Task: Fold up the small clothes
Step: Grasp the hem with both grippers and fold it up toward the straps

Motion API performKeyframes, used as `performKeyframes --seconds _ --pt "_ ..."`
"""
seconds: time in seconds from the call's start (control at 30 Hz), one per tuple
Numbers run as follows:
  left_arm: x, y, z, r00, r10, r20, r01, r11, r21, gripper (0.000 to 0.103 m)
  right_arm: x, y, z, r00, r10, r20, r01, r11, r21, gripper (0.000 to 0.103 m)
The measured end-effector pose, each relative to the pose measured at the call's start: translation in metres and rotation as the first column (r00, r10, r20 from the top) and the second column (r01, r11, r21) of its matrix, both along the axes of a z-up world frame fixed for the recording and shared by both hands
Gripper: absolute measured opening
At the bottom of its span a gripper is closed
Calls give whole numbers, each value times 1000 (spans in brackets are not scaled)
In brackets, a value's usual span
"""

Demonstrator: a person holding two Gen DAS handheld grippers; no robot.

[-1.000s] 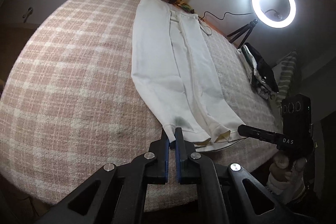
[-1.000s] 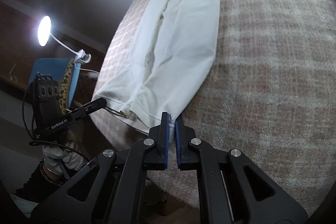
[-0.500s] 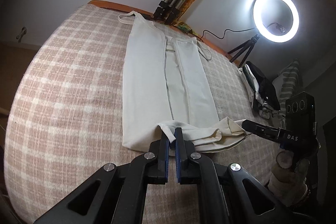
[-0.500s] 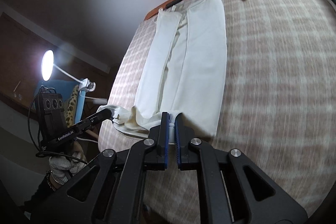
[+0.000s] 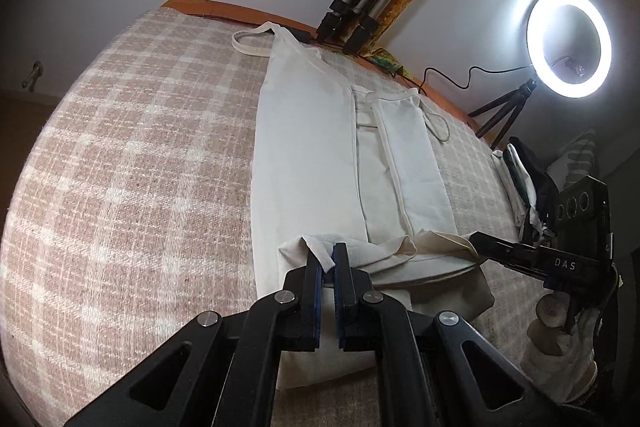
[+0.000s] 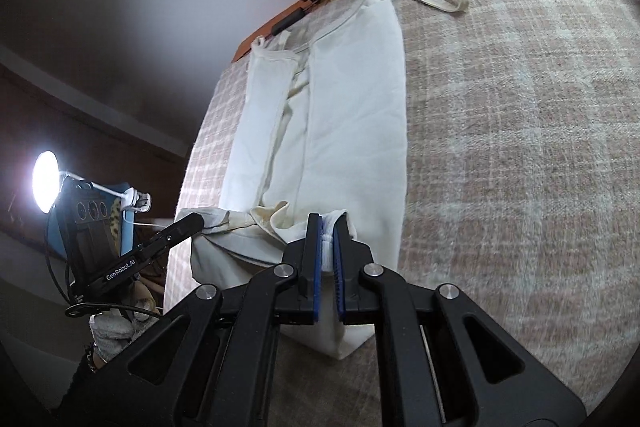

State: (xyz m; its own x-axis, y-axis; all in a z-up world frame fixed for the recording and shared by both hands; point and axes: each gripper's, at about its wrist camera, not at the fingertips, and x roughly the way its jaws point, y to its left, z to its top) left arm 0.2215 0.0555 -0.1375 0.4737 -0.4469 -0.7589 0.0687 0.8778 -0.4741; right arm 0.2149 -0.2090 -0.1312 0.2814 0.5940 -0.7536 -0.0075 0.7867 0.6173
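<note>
A long white garment (image 5: 308,147) with shoulder straps lies lengthwise on the plaid bed (image 5: 132,167); it also shows in the right wrist view (image 6: 352,115). Its sides are folded in toward the middle. My left gripper (image 5: 327,259) is shut on one corner of the near hem. My right gripper (image 6: 327,231) is shut on the other hem corner; it also shows in the left wrist view (image 5: 480,243). Both hold the hem raised and carried back over the garment's body, with a fold below. The left gripper also shows in the right wrist view (image 6: 192,221).
A lit ring light (image 5: 568,43) on a tripod stands at the bed's far right. Folded tripod legs (image 5: 356,27) with a coloured cloth lean at the headboard. A pile of dark clothes (image 5: 528,187) lies at the right edge. A lamp (image 6: 46,183) glows at the left.
Both grippers have lifted the near hem off the bed edge and carried it forward over the garment, doubling the lower part. The far end now looks closer.
</note>
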Motion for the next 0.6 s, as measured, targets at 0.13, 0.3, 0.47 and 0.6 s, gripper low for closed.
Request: performKeyframes --seconds 0.13,0.3,0.47,0.6 --pt "7 -2 -2 1000 1 12 -1 1000 29 30 6 -4 -5 1000 -11 1 11 1000 -1 7" --pt "-3 6 15 997 12 72 -17 997 75 33 6 -19 10 998 -49 31 50 998 -27 55" --pt "-24 4 26 993 -15 119 0 991 130 31 -12 -25 38 991 -35 127 43 997 -58 57" --pt "-33 -9 28 988 -71 139 46 984 173 30 -26 -3 46 985 67 156 -52 994 -98 52"
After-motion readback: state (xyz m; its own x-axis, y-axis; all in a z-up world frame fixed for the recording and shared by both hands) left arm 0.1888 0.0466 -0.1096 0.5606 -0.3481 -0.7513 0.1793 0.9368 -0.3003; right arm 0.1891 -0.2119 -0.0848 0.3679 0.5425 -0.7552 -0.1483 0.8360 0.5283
